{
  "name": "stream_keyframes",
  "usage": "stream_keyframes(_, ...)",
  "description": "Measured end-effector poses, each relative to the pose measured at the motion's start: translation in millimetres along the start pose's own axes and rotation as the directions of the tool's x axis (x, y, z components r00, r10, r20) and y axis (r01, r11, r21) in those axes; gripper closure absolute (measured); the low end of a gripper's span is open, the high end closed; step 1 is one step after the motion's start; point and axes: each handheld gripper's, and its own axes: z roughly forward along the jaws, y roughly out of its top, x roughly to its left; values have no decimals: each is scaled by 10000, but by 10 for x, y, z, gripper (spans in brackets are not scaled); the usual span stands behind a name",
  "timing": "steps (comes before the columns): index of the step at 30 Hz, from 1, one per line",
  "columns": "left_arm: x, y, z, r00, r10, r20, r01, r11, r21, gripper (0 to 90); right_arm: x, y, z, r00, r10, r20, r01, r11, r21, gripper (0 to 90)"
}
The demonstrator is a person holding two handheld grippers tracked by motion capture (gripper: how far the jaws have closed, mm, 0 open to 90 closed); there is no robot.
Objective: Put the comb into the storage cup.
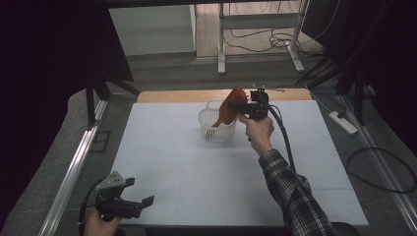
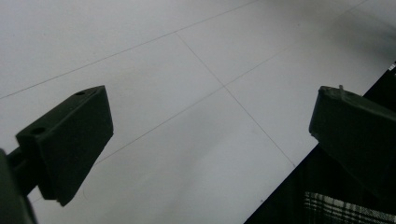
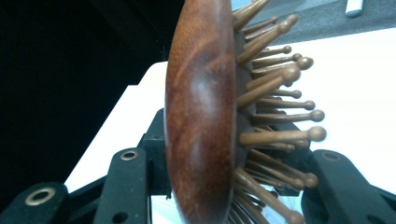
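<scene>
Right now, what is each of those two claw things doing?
Left gripper: open, fingers wide apart, holding nothing, above the table.
Right gripper: closed on the wooden hairbrush, held over the white basket.

brush (image 3: 201, 116) runs off the top and bottom edges in the right gripper view, so its full length and handle can't be read there; its body hides the contact with the right gripper (image 3: 224, 186) jaws. in the high view the brush (image 1: 227, 109) is small, pins not resolvable, and its lower end drops behind the basket (image 1: 209, 129) wall. basket contents too small to tell. left gripper (image 2: 205, 140) jaws are cut by the left and right edges in its own view. left hand (image 1: 101, 225) cut by the bottom edge in the high view. plaid sleeve (image 1: 295, 196) leaves at the bottom edge.
</scene>
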Motion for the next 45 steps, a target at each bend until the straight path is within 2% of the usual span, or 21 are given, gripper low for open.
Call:
stream_keyframes(19, 0, 4, 11, 10000, -34, -25, 35, 10000, 77, 8, -121, -78, 14, 9986, 523, -14, -523, 9985, -175, 461)
stream_keyframes(30, 2, 5, 14, 10000, -58, -30, 58, 9999, 92, 8, -135, -79, 14, 9993, 349, 99, -348, 9993, -108, 417)
stream_keyframes(37, 3, 5, 14, 10000, -71, -20, 71, 9999, 104, 9, -138, -86, 33, 9992, 406, 2, -406, 9991, 73, 362)
stream_keyframes(45, 3, 4, 14, 10000, -78, -24, 78, 9999, 95, 10, -120, -102, 47, 9999, 82, 138, -86, 9996, 258, 271)
